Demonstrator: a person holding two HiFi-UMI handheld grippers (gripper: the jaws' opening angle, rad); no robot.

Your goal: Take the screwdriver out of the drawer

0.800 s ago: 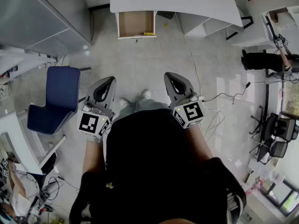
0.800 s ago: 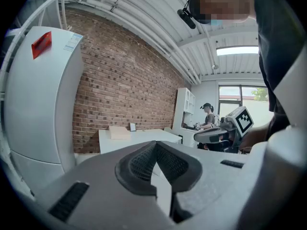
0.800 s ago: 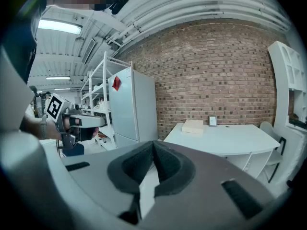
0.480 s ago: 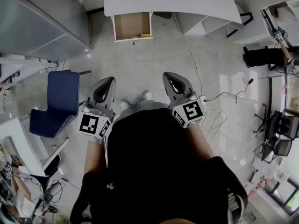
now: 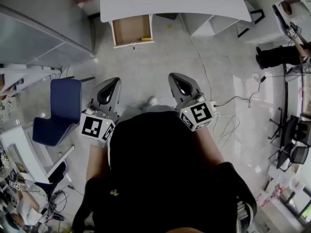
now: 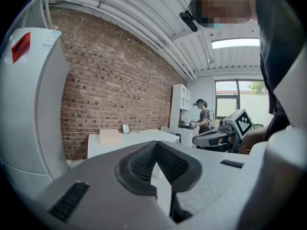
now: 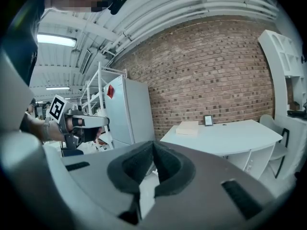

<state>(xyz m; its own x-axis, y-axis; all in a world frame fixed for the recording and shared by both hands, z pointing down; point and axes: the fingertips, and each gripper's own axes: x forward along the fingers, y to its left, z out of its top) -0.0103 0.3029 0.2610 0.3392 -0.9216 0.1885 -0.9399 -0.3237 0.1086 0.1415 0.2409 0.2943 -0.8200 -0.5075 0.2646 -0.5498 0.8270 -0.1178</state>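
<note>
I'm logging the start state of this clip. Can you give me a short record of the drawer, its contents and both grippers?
drawer: open, under the white desk, across the floor from the person
contents: small yellow item at the drawer's front right corner, probably the screwdriver; too small to confirm
left gripper: jaws together, nothing between them, well short of the drawer
right gripper: jaws together, nothing between them, well short of the drawer
nearby: blue chair on the person's left
</note>
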